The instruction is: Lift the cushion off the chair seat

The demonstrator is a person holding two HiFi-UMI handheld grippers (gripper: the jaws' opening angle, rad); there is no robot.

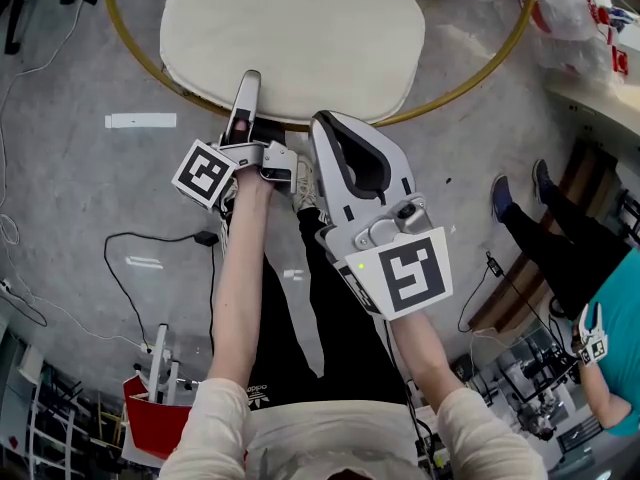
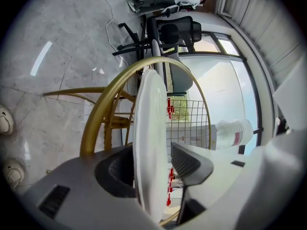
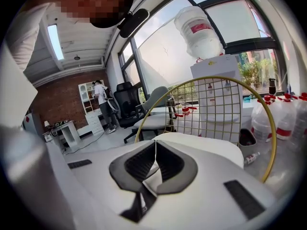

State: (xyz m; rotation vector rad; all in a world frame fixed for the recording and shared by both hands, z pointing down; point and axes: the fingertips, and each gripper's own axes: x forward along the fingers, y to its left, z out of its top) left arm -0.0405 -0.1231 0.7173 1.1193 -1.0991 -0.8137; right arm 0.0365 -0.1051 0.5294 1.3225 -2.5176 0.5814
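Looking along the left gripper (image 2: 152,164), I see its 2 jaws standing apart with the near edge of the cream cushion (image 2: 147,128) running up the middle of the frame between them. The dark pad on the right of that frame (image 2: 189,163) stands clear of the fabric, with a slit of background showing in the gap. The pad on the left (image 2: 115,169) sits close against the cushion, and I cannot tell whether it touches. The edge is straddled, not clamped. In the head view, 1 jaw lies on top of the cushion's lower rim, a little left of centre.

The right gripper (image 3: 155,145) has its jaws closed together, the 2 pads meeting at their tips with nothing between them. In the head view it hangs just below the cushion's lower edge, right of centre, its tip near the rim; I cannot tell whether it touches.

The cushion lies flat on the chair seat, filling the upper middle of the head view, and the chair's gold hoop (image 1: 118,38) curves round it. In the right gripper view a gold wire grid (image 3: 216,109) rises behind the cushion, and a water bottle (image 3: 197,30) stands inverted on a dispenser at the upper right.

On the grey floor (image 1: 60,198), left of the grippers, lie a strip of white tape (image 1: 140,120) and a black cable (image 1: 125,268). Another person (image 1: 610,348) stands at the lower right edge.
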